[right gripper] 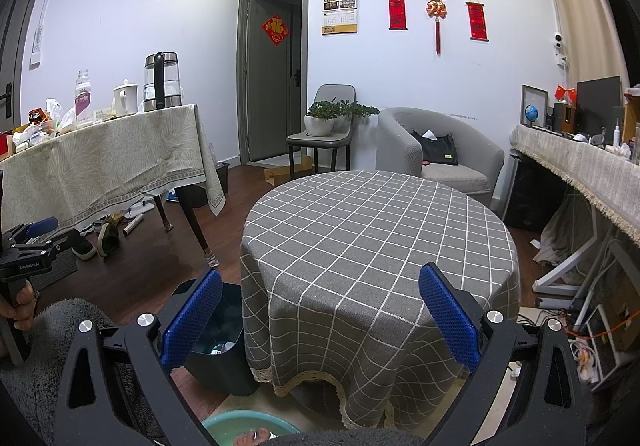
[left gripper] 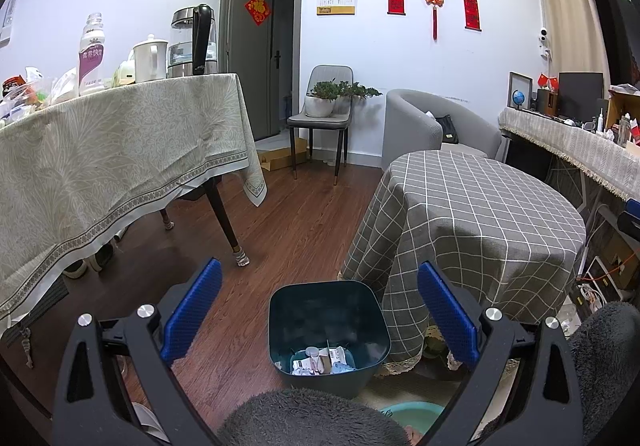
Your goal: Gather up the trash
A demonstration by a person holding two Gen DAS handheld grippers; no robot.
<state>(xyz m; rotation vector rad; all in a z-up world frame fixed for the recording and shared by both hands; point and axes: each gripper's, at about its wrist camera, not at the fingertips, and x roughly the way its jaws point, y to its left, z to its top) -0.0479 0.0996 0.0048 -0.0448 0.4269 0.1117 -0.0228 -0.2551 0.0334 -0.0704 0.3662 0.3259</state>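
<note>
The round bench (right gripper: 380,242) under a grey checked cloth filled the centre of the right wrist view; its top showed nothing on it. The long bench (left gripper: 100,150) at the left of the left wrist view carried a kettle (left gripper: 194,42), a white jug (left gripper: 149,56), a bottle (left gripper: 91,54) and a crinkled clutter (left gripper: 28,90) at its far left edge, too small to sort into trash or not.

The dark teal trash bin (left gripper: 328,330) stood on the wooden floor just beside the round bench, bottom centre of the left wrist view. Paper scraps and wrappers (left gripper: 320,360) lay in its bottom.

Left tongs (left gripper: 320,310): released, jaws wide apart, nothing between them, hanging above the bin. Right tongs (right gripper: 320,316): likewise released and empty, facing the round bench.

Judgement: no loose trash was clearly visible within reach, so collection looked largely done or the next piece was out of view. The scraps in the bin appeared light, thin and crushable; any similar piece would best be pinched across a crumpled fold, not a flat edge, since flat paper could slip from the pads. The bin itself looked a stiff, light plastic, best taken by its rim.
</note>
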